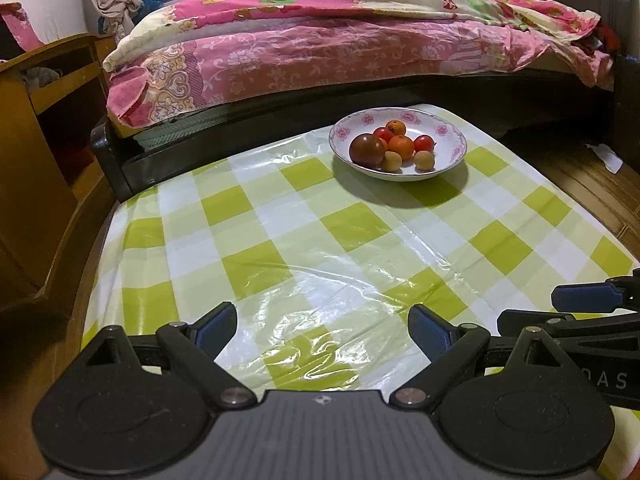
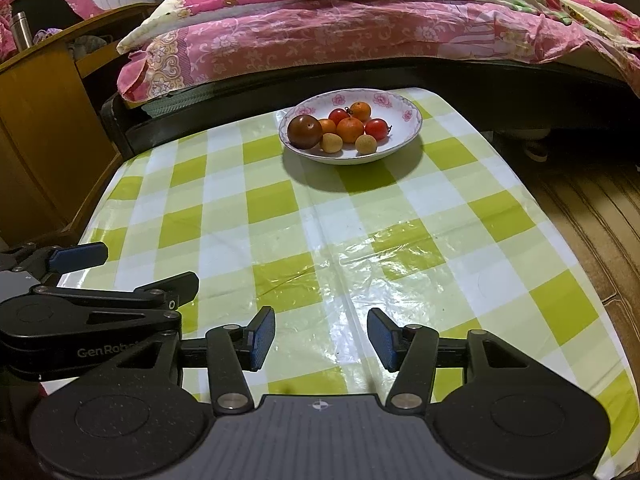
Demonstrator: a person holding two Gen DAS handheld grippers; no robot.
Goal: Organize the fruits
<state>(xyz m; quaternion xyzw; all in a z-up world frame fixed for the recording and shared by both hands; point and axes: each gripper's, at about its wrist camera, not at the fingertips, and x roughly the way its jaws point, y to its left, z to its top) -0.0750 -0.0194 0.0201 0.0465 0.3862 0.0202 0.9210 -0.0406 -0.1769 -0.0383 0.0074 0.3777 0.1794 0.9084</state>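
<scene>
1. The task is looking nearly finished or finished: every fruit in view is sitting inside the white shallow ceramic bowl with pink flower rim [image 1: 454, 154], and none is lying on the green-and-white checked plastic tablecloth [image 1: 280, 240].
2. The bowl is resting in the upper centre of both views, at the table's far edge beside the bed with a pink floral quilt [image 1: 320, 48].
3. Inside it, 1 large dark brownish-red tomato [image 2: 305, 131] is crowding 3 small orange mandarins [image 2: 350, 129], 2 red cherry tomatoes [image 2: 376, 128] and 2 pale yellow round fruits [image 2: 366, 145], all touching.
4. The left gripper [image 1: 322, 330] is hanging released and empty; the right gripper [image 2: 321, 338] likewise is grasping nothing.
</scene>
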